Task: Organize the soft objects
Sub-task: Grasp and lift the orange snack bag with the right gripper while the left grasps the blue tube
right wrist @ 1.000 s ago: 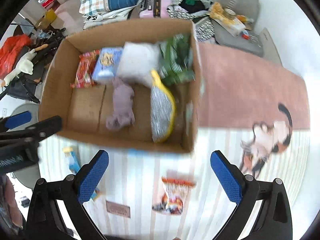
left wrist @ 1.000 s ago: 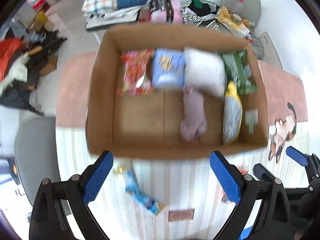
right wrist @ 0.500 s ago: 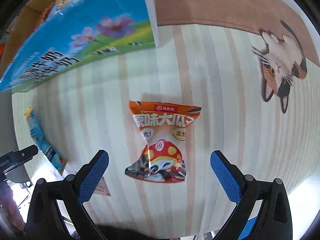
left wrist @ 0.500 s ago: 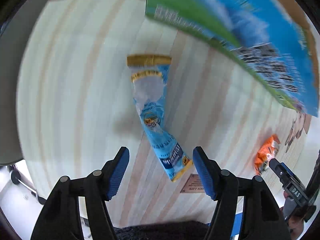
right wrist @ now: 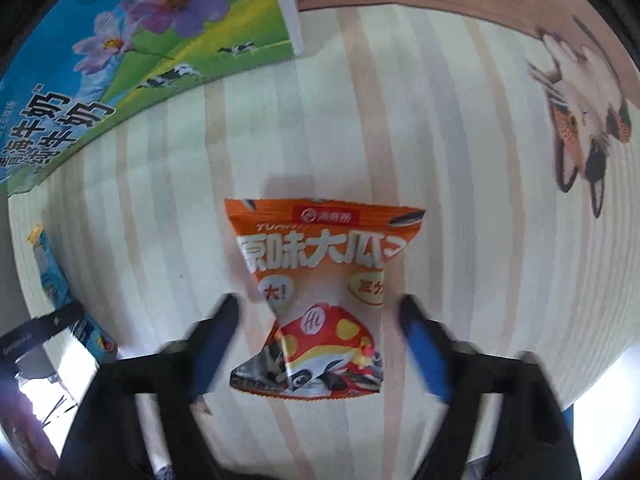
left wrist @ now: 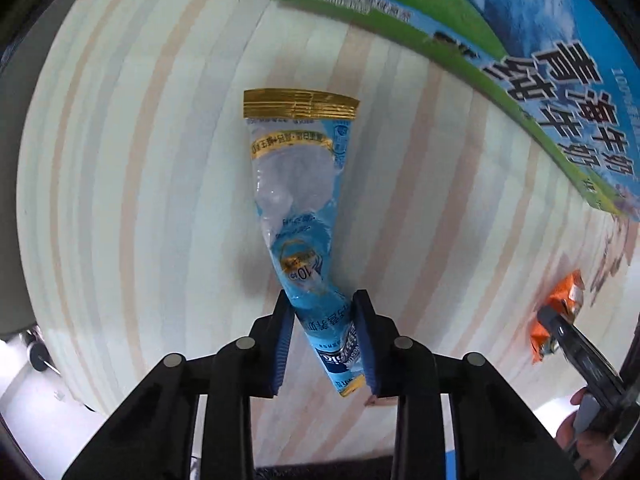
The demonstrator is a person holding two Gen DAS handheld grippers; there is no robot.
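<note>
Now, blue packet (left wrist: 298, 216): centre of left view, long axis vertical, gold end up.
Left gripper (left wrist: 322, 340): just closed, pinching its lower end.
Right gripper (right wrist: 316, 344): closing, straddling the orange packet (right wrist: 320, 292), pads clear.
Printed box (left wrist: 500, 52): upper right.

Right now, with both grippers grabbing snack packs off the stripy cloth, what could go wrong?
1. The left gripper pinches only the narrow tail of the long blue packet; its jaws have just been closing. Lifted, the gold-topped end may swing or slip out.
2. The right gripper, jaws just closing, straddles the orange packet at its twisted waist without touching yet; the puffy bag could squirt sideways.
3. The printed box stands close; a dangling packet might catch its wall.
</note>
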